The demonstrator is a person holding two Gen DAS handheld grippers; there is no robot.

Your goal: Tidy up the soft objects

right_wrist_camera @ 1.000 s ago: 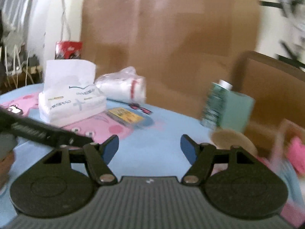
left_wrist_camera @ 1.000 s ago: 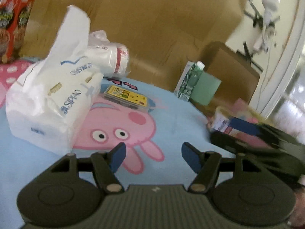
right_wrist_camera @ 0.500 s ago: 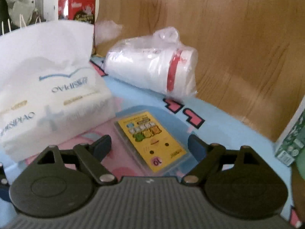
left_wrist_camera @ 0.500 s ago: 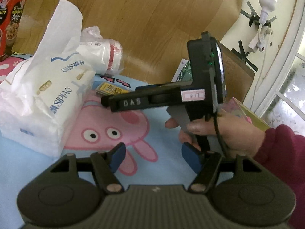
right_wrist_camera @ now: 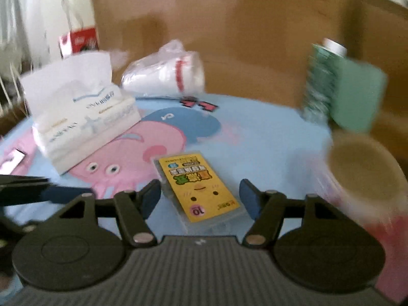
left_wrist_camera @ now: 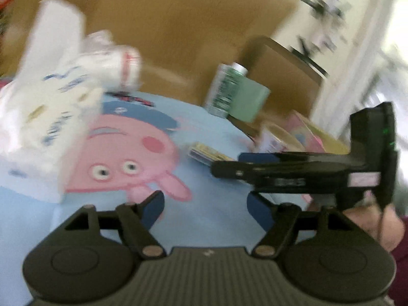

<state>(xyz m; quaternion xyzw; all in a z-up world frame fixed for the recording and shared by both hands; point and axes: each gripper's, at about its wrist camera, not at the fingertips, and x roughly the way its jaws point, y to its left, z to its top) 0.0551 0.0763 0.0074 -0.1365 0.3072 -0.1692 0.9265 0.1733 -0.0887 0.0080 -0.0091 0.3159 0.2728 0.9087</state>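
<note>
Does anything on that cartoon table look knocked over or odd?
Yes: the bagged stack of white cups lies on its side behind the tissue pack, and the green carton looks tilted, though blur may exaggerate that.

You are looking at a blue table (right_wrist_camera: 267, 137) with a pink pig. The tissue pack (right_wrist_camera: 84, 117) is sitting at ten o'clock, the yellow card pack (right_wrist_camera: 199, 188) at the middle, the green carton (right_wrist_camera: 352, 91) at two o'clock.

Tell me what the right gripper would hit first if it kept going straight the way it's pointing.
Most likely the yellow card pack, lying flat on the blue mat between the right gripper's closing jaws; no contact visible, and blur leaves depth uncertain.
</note>
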